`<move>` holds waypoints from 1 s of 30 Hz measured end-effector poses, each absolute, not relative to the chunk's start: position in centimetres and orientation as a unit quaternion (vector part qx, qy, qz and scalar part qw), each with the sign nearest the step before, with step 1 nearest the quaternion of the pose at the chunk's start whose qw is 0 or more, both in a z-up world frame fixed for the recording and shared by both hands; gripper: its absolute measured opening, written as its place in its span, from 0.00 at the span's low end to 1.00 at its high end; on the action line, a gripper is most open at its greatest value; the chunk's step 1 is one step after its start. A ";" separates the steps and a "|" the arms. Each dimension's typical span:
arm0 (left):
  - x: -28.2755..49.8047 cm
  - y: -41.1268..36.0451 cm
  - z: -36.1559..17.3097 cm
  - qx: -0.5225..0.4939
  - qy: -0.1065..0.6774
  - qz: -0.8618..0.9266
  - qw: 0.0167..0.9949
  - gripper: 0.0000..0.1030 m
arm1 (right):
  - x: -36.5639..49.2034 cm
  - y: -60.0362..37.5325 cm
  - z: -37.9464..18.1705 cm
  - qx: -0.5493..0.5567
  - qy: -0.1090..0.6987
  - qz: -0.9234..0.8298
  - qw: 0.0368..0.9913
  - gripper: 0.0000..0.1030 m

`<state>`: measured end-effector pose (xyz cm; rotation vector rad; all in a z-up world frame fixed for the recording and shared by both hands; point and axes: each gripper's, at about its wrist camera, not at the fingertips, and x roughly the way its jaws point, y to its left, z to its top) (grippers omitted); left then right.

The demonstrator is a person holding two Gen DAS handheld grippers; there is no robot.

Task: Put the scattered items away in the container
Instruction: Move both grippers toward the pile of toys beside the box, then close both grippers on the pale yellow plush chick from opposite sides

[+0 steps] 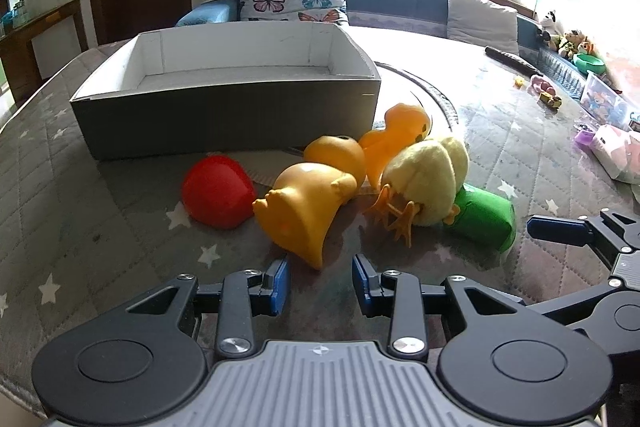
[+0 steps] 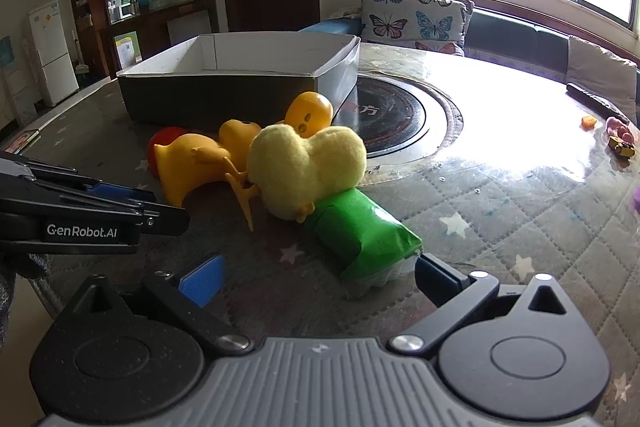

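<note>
Orange rubber duck [image 1: 304, 211] lies tipped over right ahead of the left claw [image 1: 320, 283], whose jaws are apart with nothing between them. Looks hollow, light and squishy, so probably pinch its narrow tail end. Right claw [image 2: 316, 279] is wide apart too, green packet [image 2: 360, 231] just ahead of it. Box [image 1: 224, 115] sits beyond the pile.

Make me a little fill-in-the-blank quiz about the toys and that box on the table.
1. The grey box has ____ inside it so far.
2. The fluffy yellow chick leans on a ____ packet.
3. The red toy lies at the ____ end of the toy pile in the left wrist view.
4. The left hand-held gripper has its jaws ____, with nothing between them.

Missing words: nothing; green; left; open
</note>
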<state>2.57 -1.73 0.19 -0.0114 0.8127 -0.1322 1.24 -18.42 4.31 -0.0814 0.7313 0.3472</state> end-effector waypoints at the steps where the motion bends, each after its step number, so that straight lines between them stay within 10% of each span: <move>1: 2.7 -1.8 0.2 -0.005 0.395 -0.065 0.916 0.35 | 1.3 -18.5 4.3 -0.039 0.356 0.169 0.918 0.97; 30: 3.7 -3.5 3.0 0.008 0.377 -0.138 0.916 0.35 | 5.7 -20.8 7.6 0.011 0.343 0.191 0.920 0.76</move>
